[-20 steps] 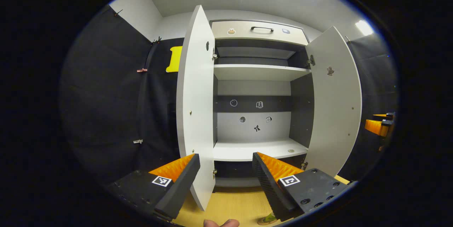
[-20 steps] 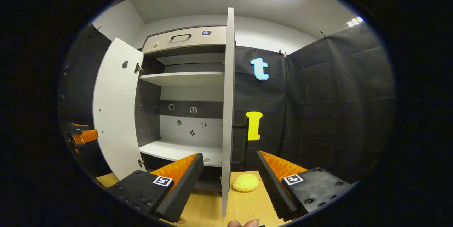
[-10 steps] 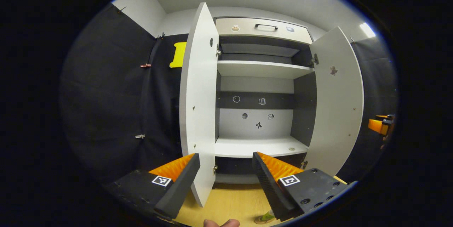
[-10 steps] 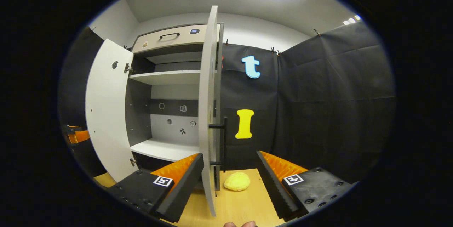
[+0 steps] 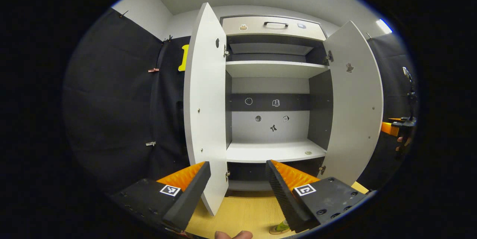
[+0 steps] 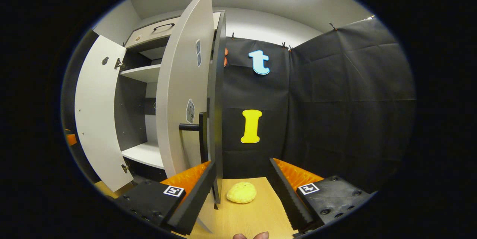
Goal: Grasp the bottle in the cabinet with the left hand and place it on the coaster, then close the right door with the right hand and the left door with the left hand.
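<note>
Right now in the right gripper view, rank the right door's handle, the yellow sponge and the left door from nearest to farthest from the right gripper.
1. Yellow sponge, on the tabletop between the fingers of the right gripper.
2. Right door's handle, up and left.
3. Left door, far left.

I see my left gripper (image 5: 236, 185) with its fingers spread apart and nothing between them, facing the cabinet (image 5: 274, 30). Both doors stand open: the left door (image 5: 205, 112) just beyond my left finger, the right door (image 5: 356, 108) farther off. The lower shelf (image 5: 272, 152) is bare except for a small round mark.
</note>
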The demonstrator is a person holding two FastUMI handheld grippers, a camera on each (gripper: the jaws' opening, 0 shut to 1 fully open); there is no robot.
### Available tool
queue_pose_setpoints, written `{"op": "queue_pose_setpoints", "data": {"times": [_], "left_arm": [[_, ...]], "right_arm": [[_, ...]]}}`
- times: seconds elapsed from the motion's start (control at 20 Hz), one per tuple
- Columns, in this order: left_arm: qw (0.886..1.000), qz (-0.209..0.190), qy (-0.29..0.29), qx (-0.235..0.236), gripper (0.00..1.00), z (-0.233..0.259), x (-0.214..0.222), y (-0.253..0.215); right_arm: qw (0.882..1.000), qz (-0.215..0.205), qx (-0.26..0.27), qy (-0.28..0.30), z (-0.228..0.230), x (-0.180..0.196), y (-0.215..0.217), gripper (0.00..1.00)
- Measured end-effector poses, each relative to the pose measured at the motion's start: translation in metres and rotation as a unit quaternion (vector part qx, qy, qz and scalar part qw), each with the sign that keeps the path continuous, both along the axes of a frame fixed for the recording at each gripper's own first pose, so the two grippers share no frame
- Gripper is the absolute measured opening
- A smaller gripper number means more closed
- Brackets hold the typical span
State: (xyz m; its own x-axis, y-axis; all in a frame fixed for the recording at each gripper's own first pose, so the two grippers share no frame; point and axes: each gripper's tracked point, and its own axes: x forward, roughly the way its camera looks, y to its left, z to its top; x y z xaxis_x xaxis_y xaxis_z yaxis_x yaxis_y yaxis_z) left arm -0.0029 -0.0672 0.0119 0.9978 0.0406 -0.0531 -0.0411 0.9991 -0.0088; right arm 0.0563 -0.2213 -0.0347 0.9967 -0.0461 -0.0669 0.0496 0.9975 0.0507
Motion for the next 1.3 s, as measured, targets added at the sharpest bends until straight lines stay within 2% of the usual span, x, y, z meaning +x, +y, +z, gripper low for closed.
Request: {"op": "queue_pose_setpoints", "data": {"times": [0.15,0.45,0.9,1.0,1.15,1.3], "left_arm": [[1.0,0.004,-0.002,0.0,0.95,-0.001,-0.004,0.001],[1.0,0.014,-0.004,0.009,0.95,-0.002,-0.01,0.018],[0.999,0.037,-0.007,0.016,0.95,-0.001,-0.015,0.052],[0.999,0.042,-0.008,0.018,0.95,-0.001,-0.016,0.06],[0.999,0.047,-0.008,0.02,0.95,-0.003,-0.015,0.071],[0.999,0.051,-0.008,0.017,0.95,-0.003,-0.011,0.08]], "right_arm": [[1.0,0.016,0.022,0.001,-0.002,-0.005,0.013,0.94],[0.997,0.071,0.019,0.001,0.0,-0.003,0.074,0.94],[0.993,0.12,0.025,0.006,-0.002,0.016,0.146,0.95],[0.992,0.122,0.006,0.001,-0.002,0.025,0.163,0.96],[0.99,0.133,-0.052,-0.002,-0.007,0.034,0.188,0.96],[0.988,0.142,-0.062,0.01,-0.015,0.042,0.205,0.96]]}}
